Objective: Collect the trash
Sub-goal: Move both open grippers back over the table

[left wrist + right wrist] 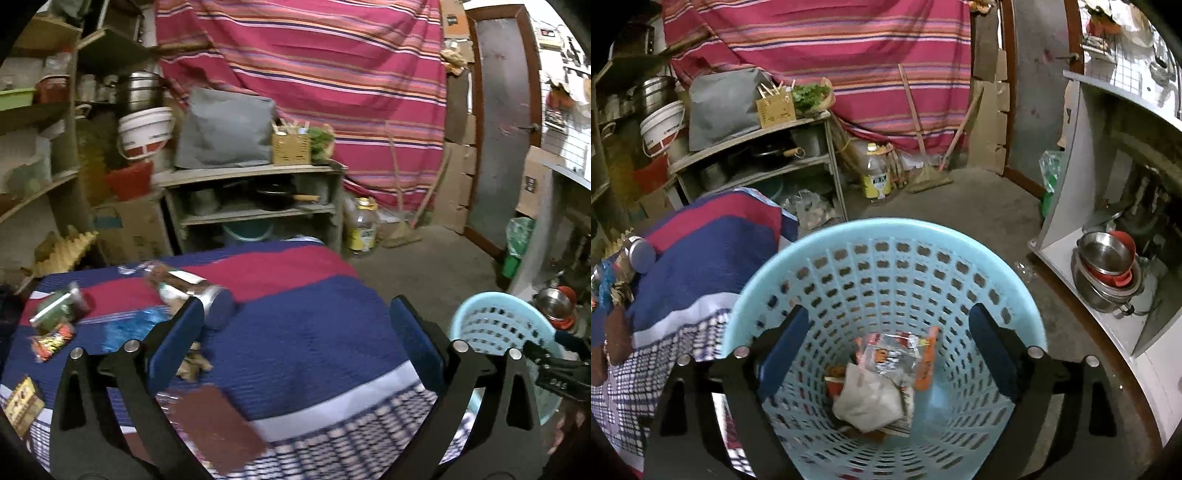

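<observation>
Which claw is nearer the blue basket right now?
Right. The right claw hangs open over the basket, pointing down at the trash inside. The left claw is open over the striped cloth, with the basket off to its right.

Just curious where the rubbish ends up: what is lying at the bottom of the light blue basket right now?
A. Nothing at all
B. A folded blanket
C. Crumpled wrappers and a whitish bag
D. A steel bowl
C: the right wrist view looks straight down into the basket, where wrappers and a whitish bag lie.
</observation>
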Available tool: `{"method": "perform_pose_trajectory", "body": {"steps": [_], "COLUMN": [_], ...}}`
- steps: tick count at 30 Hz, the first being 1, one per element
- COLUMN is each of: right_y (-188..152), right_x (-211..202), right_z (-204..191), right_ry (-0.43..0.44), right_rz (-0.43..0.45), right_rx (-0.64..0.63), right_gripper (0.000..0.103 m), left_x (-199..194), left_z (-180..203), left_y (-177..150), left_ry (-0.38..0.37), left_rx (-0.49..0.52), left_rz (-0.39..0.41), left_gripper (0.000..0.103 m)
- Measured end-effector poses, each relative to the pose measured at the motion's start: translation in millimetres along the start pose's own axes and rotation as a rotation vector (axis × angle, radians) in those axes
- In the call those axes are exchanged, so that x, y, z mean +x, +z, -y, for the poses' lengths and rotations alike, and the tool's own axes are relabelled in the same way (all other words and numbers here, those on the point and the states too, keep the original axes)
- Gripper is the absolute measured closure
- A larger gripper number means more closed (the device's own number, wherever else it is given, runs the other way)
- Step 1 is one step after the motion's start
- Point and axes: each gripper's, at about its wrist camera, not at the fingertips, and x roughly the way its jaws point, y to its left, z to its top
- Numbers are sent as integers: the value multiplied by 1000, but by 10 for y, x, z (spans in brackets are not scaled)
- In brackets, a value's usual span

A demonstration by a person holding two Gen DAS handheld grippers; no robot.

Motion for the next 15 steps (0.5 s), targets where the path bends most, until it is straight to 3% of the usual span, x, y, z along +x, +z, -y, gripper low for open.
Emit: {"method": "perform_pose_trajectory", "body": {"steps": [5, 15], "right_y": [10, 41], "right_x": [-19, -57], "right_z": [-311, -946], "right_ry": [11, 70], "right_rz": [4, 10], "right_rx": [-30, -93], "right_gripper": [16, 15], "left_x": [-45, -64], "left_z": [-286, -1081], "left_y": [5, 27], "left_ry": [78, 96], "left_rx": [17, -95], "left_rz": [24, -6], "left_gripper": [6, 6]}}
